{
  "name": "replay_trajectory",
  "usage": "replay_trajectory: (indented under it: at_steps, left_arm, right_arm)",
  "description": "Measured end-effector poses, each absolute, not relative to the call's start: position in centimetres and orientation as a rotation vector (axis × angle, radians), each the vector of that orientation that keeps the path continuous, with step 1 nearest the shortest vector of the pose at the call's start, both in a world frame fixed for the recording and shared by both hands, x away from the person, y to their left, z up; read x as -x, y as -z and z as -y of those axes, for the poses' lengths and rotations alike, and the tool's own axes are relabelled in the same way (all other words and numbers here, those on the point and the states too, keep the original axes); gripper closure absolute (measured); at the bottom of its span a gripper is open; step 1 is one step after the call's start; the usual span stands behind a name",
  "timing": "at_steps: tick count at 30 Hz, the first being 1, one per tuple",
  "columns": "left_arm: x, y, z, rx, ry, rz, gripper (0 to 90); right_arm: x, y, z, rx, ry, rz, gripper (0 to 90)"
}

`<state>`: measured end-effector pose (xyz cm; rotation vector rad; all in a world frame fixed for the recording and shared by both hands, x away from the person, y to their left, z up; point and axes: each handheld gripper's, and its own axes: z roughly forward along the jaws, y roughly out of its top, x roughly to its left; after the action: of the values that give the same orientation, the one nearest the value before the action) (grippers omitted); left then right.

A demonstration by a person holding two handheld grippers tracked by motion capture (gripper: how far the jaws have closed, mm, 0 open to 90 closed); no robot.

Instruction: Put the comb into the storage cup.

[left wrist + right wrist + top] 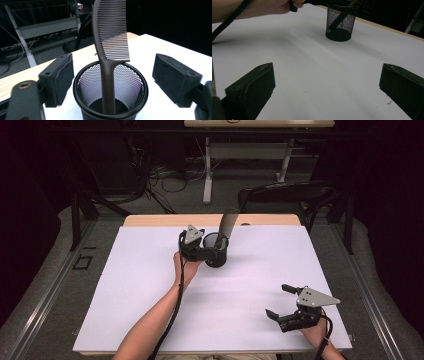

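A black mesh cup (218, 257) stands on the white board (150, 285), a little behind its middle. A dark brown comb (227, 224) stands in it, handle down and teeth up, leaning against the rim. My left gripper (210, 249) is open at the cup's left side. In the left gripper view its jaws (112, 62) flank the cup (87, 85) without touching it, and the comb (111, 37) rises between them. My right gripper (277, 300) rests open and empty near the front right. Its view (327, 82) looks across bare board toward the cup (340, 22).
A black chair (287, 195) stands just behind the table's far wooden edge (165, 220). Farther back are a desk frame (250, 152) and floor cables (170, 177). The person's left forearm (150, 325) and its cable cross the board's front middle.
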<state>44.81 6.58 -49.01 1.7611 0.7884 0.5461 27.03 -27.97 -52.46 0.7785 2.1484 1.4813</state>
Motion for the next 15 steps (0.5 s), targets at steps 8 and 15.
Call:
replay_trajectory:
  at_steps: [8, 15]
  left_arm:
    - [-44.2, 48.2, -7.8, -1.829, -0.520, -0.798, 8.5]
    - [-43.6, 47.9, -8.9, -1.881, -0.506, -0.802, 2.7]
  right_arm:
    - [-27.0, 52.5, 27.9, -0.780, -1.480, -2.150, 0.0]
    - [-27.1, 52.5, 27.9, -0.780, -1.472, -2.158, 0.0]
